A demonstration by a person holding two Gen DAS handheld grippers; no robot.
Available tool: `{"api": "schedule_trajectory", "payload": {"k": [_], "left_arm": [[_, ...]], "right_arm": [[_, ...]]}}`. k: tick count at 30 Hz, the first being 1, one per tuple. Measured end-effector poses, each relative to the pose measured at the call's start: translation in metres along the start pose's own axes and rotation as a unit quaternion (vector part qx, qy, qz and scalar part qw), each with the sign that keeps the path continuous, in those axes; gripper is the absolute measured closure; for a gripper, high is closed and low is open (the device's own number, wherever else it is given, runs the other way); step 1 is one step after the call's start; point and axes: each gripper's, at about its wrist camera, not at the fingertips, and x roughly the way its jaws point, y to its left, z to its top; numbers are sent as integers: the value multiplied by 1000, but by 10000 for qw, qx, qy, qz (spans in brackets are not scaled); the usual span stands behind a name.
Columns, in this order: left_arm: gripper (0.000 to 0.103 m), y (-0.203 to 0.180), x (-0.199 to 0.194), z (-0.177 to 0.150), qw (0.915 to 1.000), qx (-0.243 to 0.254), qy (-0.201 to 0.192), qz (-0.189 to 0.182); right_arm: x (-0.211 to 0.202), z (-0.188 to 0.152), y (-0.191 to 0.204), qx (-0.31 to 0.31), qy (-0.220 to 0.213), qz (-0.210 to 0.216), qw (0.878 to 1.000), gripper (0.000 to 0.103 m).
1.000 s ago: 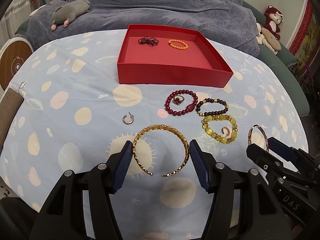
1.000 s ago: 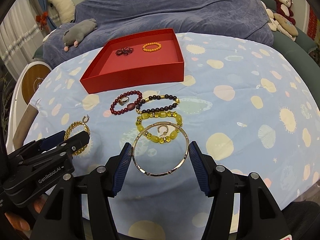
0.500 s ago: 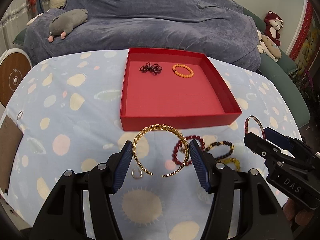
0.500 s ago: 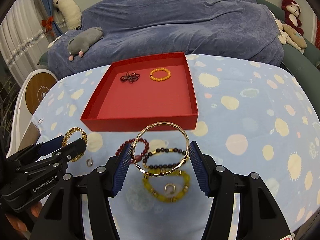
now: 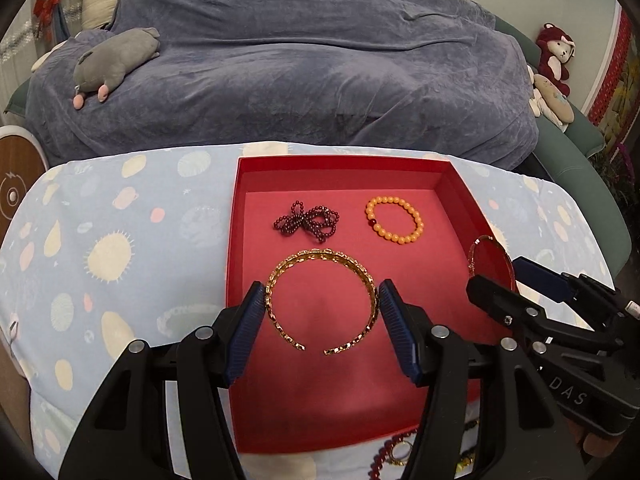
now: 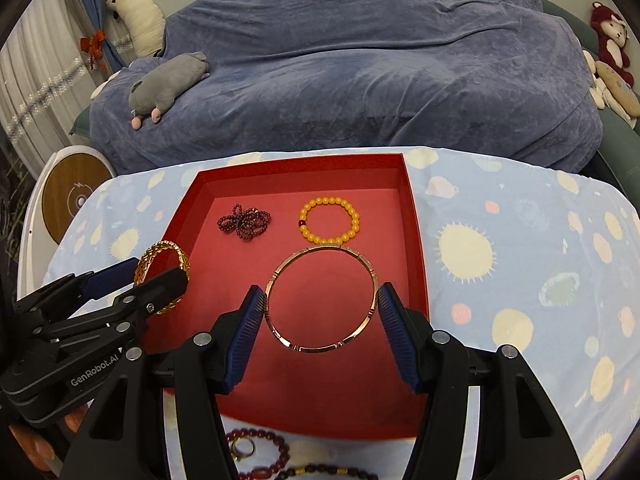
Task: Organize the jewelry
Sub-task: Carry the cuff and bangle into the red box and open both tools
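My left gripper (image 5: 322, 314) is shut on an open gold cuff bangle (image 5: 320, 264) and holds it over the red tray (image 5: 340, 168). My right gripper (image 6: 322, 314) is shut on a thin rose-gold bangle (image 6: 322, 250) and holds it over the same tray (image 6: 304, 164), to the right of the left gripper (image 6: 136, 280). In the tray lie a dark red bead string (image 5: 306, 222) and an orange bead bracelet (image 5: 394, 220). I also see the right gripper (image 5: 508, 280) with its bangle at the right of the left wrist view.
Dark red bead bracelets and a ring (image 6: 256, 450) lie on the patterned blue cloth (image 6: 520, 280) in front of the tray. Behind the table is a blue-covered sofa (image 5: 320, 60) with a grey plush toy (image 5: 116, 62). A round wooden-faced device (image 6: 74, 200) stands at the left.
Both grippers have lifted their bangles off the cloth and carried them forward over the red tray. The loose bracelets now lie behind, near the bottom edge.
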Motion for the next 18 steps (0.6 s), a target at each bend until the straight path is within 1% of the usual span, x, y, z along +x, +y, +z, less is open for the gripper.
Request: {"api": "schedule_trajectory", "payload": {"k": [4,8,14,18], "left_arm": [[47,6,26,10,9999,-44,138,-7],[47,8,44,11,9997,-48,244,-6],[47,10,57,9,9995,-120,299,-22],[43,13,57,9,9994,-198,279,-63]], "right_arm": [[25,8,0,-121,88,-18,9999,46],[44,10,-5,-72,213,-42,9997,46],[58,8,-10,-40,351,-22,9994,45],[58,8,-10,-47,294,-111,9995,45]]}}
